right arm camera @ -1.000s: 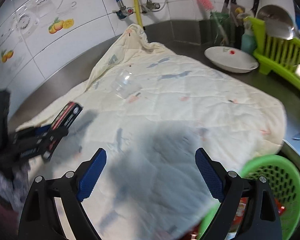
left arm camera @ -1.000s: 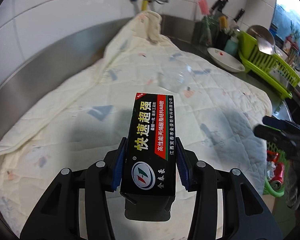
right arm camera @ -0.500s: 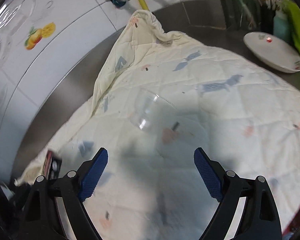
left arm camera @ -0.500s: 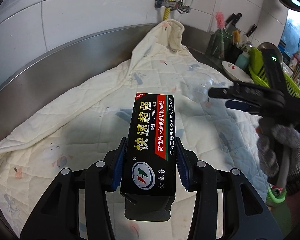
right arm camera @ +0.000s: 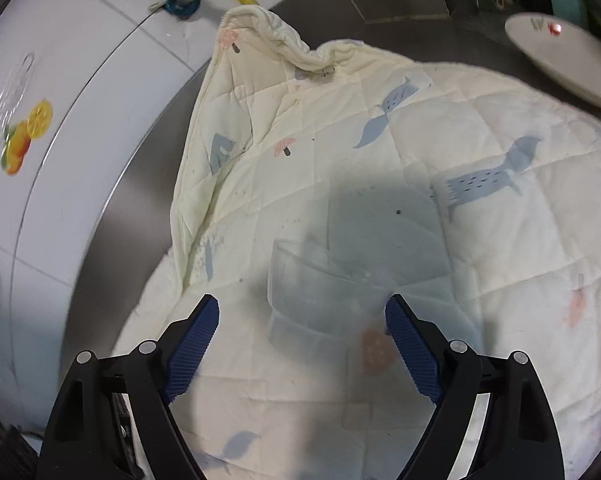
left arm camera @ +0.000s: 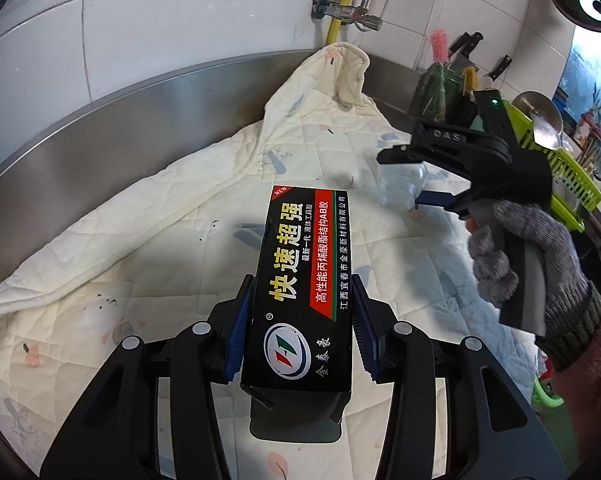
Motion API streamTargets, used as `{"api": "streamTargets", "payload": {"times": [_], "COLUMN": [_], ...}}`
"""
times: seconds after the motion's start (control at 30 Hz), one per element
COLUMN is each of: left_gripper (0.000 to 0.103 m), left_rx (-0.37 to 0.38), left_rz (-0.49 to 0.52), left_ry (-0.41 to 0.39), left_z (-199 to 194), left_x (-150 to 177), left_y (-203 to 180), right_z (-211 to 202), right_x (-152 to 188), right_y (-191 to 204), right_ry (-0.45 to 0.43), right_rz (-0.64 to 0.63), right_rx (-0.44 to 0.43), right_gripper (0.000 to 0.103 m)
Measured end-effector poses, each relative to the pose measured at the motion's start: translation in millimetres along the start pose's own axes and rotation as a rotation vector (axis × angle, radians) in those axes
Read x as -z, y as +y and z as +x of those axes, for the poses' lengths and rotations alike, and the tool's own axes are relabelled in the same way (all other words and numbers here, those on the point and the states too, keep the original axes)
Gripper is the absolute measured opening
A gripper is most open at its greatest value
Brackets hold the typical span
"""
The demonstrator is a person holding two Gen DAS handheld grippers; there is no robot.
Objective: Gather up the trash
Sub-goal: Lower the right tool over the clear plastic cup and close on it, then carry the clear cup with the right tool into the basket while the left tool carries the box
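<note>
Item: clear plastic cup (right arm camera: 320,300), on its side on the quilted cloth (right arm camera: 480,240), lower centre of the right wrist view. Right claw (right arm camera: 300,344) spread, jaws just narrowed slightly, flanking the cup without pressing. We should centre the cup, then close gently; thin walls crush. Left claw (left arm camera: 300,332) pinches the black glue box (left arm camera: 304,280).

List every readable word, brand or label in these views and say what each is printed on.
"NEW", "快速超强", "最新一代 液体工具胶", "高性能丙烯酸酯结构AB胶", "江西宜春市金景新材料有限公司", "金泰豪": black glue box.
"DAS": right hand-held gripper, on its body.
The right wrist view shows no readable text.
</note>
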State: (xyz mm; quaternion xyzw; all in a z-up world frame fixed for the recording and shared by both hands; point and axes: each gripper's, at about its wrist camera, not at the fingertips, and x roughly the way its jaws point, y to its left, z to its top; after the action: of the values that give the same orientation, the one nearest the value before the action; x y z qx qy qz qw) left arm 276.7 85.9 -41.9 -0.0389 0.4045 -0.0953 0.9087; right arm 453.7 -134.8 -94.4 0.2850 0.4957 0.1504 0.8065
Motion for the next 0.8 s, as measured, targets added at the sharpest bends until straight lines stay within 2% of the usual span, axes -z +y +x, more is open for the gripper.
{"api": "streamTargets", "payload": {"times": [0.1, 0.2, 0.33, 0.63, 0.73, 0.8], "left_gripper": [0.045, 0.045, 0.045, 0.045, 0.045, 0.045], "left_rx": [0.004, 0.008, 0.012, 0.026, 0.036, 0.045], "left_rz": [0.003, 0.006, -0.005, 0.007, 0.02, 0.029], "left_ry": [0.002, 0.003, 0.007, 0.004, -0.003, -0.006], "left_z": [1.3, 2.2, 2.2, -5.5, -12.1, -16.8], "left_x": [0.4, 0.4, 0.7, 4.1, 7.2, 10.0], "left_y": [-1.0, 0.1, 0.5, -10.8, -22.0, -30.5], "right_z": [9.1, 11.4, 12.0, -23.9, -48.5, -64.8], "right_x": [-5.2, -8.4, -8.7, 9.6, 23.4, 33.7], "right_y": [-6.3, -9.9, -8.6, -6.1, -5.0, -2.6], "right_ry": [0.005, -0.009, -0.004, -0.038, -0.053, -0.067], "right_rz": [0.05, 0.061, 0.027, -0.028, -0.058, -0.096], "right_rx": [-0.012, -0.004, 0.03, -0.013, -0.031, -0.011], "right_gripper": [0.082, 0.076, 0.061, 0.06, 0.06, 0.06]}}
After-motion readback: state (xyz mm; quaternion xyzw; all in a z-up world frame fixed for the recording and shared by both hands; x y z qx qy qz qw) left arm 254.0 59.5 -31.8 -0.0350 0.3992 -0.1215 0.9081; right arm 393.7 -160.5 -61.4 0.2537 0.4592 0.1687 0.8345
